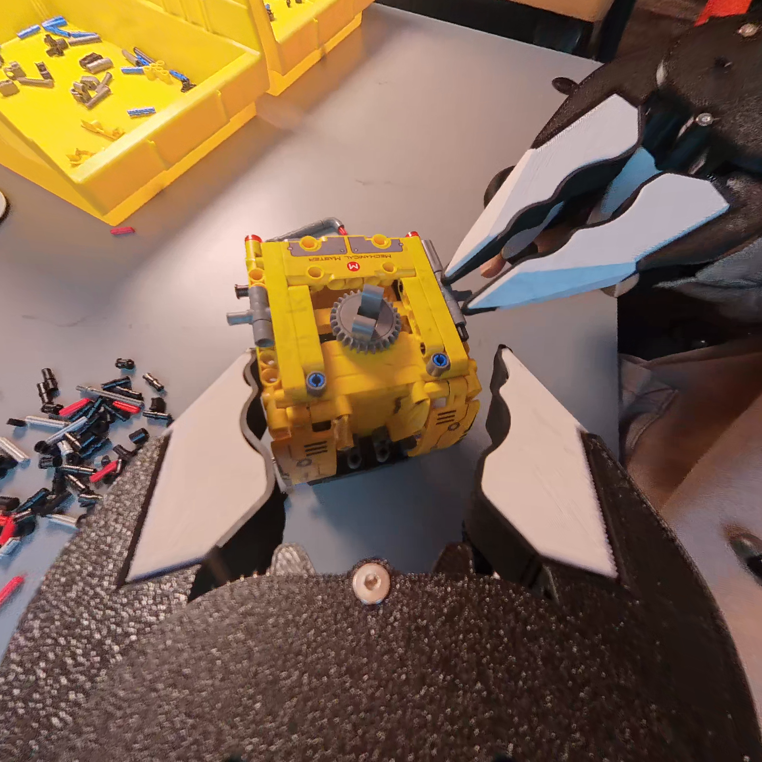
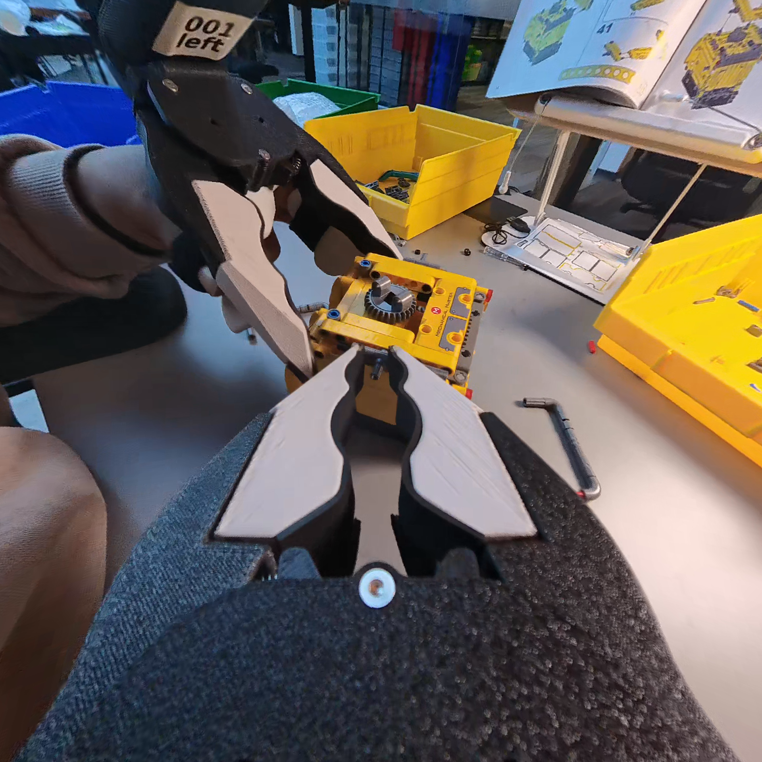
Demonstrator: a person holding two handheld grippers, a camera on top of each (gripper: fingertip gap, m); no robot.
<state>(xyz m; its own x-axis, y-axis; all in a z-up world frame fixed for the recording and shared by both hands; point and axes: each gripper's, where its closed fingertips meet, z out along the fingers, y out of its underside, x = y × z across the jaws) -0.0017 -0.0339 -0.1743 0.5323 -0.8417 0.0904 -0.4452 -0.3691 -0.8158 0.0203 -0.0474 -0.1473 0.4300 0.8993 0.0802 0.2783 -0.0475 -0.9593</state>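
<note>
**Right Wrist View: Tongs at the Block Assembly**

The right tongs (image 2: 374,350) stand narrowly parted around a small black pin (image 2: 376,368) projecting from the near side of the yellow cube-shaped building-block assembly (image 2: 406,325) on the grey desk (image 2: 618,515). A grey toothed gear (image 2: 389,307) sits on top of the assembly. The left tongs (image 2: 350,305), spread wide, flank the assembly's far-left end. A dark grey angled rod (image 2: 571,449) lies apart on the desk, right of the assembly. Yellow plastic bins (image 2: 449,165) stand behind.

bare table (image 1: 371,144) beyond the yellow block model (image 1: 363,371); loose pins (image 1: 78,429) (possibly more offscreen) crowd left.
</note>
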